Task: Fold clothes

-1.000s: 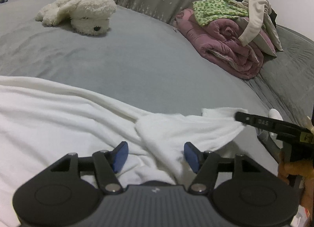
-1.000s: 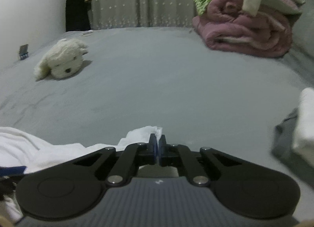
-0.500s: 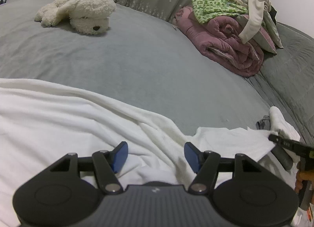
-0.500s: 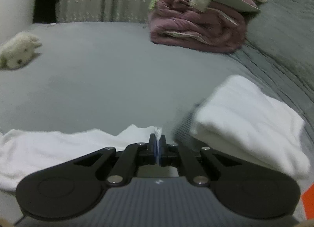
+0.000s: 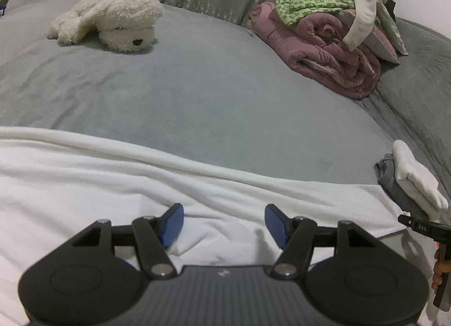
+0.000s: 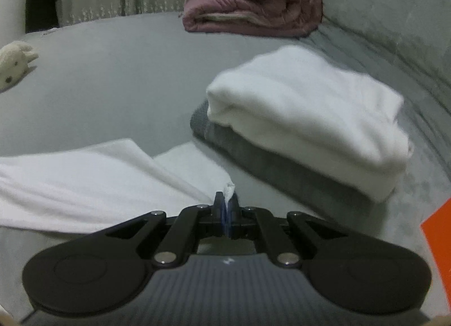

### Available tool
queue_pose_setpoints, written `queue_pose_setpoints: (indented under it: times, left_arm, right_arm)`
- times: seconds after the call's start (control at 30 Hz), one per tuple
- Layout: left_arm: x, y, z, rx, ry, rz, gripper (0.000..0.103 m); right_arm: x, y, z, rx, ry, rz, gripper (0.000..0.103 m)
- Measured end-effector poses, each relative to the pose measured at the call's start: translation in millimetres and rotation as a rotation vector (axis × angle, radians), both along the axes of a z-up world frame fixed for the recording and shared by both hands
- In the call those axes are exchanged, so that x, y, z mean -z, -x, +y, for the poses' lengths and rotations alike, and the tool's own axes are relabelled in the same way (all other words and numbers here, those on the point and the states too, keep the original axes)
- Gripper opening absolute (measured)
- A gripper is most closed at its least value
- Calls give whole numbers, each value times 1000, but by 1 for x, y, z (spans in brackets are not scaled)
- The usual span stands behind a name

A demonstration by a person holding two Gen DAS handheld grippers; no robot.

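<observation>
Cloth filled the near edge of the bed [image 5: 214, 94], a white garment [image 5: 84, 185] spread flat from the left side toward the right. My left claw [image 5: 224, 223] hung over its middle with the blue fingers wide apart, gripping nothing. A second ago that stretch had a bunched hump just ahead of the fingers, and a sleeve-like end was lifted off the bed. That hump was now gone and the fabric lay smoother, with only shallow creases.

Further right, my right claw [image 6: 226, 214] was clamped on a corner of the white garment, a small tuft poking up between the closed fingers. Over the last second it had carried that corner rightward and low, so that the end now lay drawn out along the bed, just beside a folded stack: a white piece [image 6: 307, 117] on top of a grey one [image 6: 267, 168], near the right edge. Toward the far right corner sat a rolled pink blanket [image 5: 324, 52] with loose clothes on top, and a plush dog [image 5: 112, 24] lay toward the far left.

I judged this to be a spreading step: with the end pulled straight, the garment looked nearly flat enough to fold.
</observation>
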State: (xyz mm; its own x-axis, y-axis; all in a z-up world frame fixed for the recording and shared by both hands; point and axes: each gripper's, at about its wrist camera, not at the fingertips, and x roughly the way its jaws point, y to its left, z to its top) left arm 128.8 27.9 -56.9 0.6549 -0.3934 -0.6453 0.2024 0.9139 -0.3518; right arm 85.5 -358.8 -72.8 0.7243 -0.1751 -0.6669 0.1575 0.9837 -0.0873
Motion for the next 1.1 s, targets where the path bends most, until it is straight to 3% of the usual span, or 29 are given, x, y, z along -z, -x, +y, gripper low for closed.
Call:
queue_pose_setpoints:
  times: [0.1, 0.17, 0.23, 0.33, 0.5, 0.73, 1.0, 1.1]
  left_arm:
    - [-7, -3, 5, 5, -47, -1, 66]
    - [-15, -5, 13, -3, -97, -9, 66]
    - [-22, -8, 24, -36, -133, -23, 66]
    - [-30, -12, 49, -123, -166, -14, 65]
    - [-35, -22, 94, -248, -233, 12, 65]
    - [-27, -43, 153, -377, -278, 104, 65]
    - [-26, -44, 209, -533, -223, 114, 65]
    - [-23, -43, 212, -529, -237, 108, 61]
  right_arm:
    - [-4, 1, 2, 3, -18, 2, 4]
    - [-9, 2, 2, 2, -67, -12, 15]
    - [-16, 1, 5, -7, -90, -32, 16]
    - [-22, -2, 13, -37, -112, -53, 39]
    - [-27, -16, 32, -106, -155, -72, 40]
    - [-30, -39, 63, -242, -119, -55, 40]
    - [-28, -49, 101, -398, -86, -30, 40]
    - [-26, -54, 117, -453, -78, -7, 40]
